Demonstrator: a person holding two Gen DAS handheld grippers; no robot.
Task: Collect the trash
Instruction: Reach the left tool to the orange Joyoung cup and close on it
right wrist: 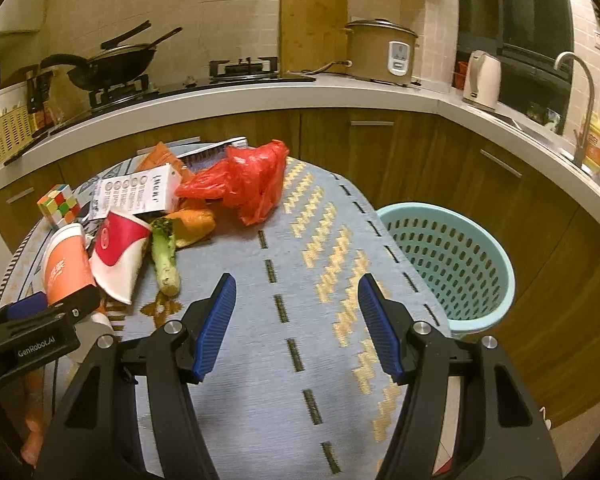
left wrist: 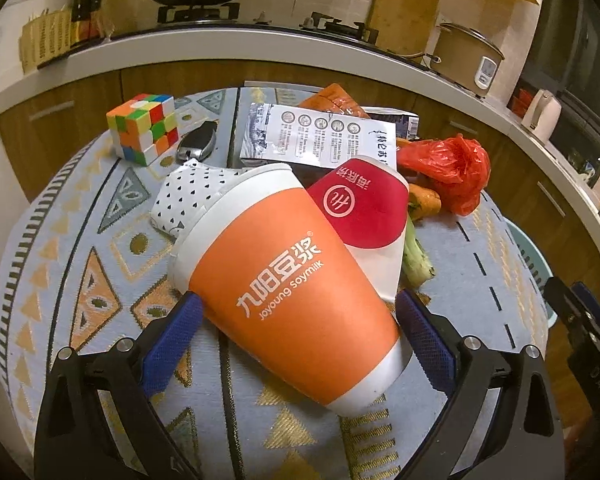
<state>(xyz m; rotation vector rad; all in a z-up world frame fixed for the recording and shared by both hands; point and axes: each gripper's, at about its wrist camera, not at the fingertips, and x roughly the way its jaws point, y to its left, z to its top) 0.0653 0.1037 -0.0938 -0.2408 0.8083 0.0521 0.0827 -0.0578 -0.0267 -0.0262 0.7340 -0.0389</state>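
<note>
Left wrist view: left gripper [left wrist: 298, 316] fingers straddle the orange cup [left wrist: 292, 292], contact unclear. Right gripper [right wrist: 298, 300] fingers half open, empty, above the table [right wrist: 260, 400].

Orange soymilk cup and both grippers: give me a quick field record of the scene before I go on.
orange soymilk cup: lying on its side on the table, between the left gripper fingers; contact unclear
red and white paper cup: leaning against it
right gripper: open, nothing between fingers, over bare tablecloth
other trash: red plastic bag, milk carton, vegetable stalk
non-trash: Rubik's cube
bin: teal basket, beside table, on floor
</note>
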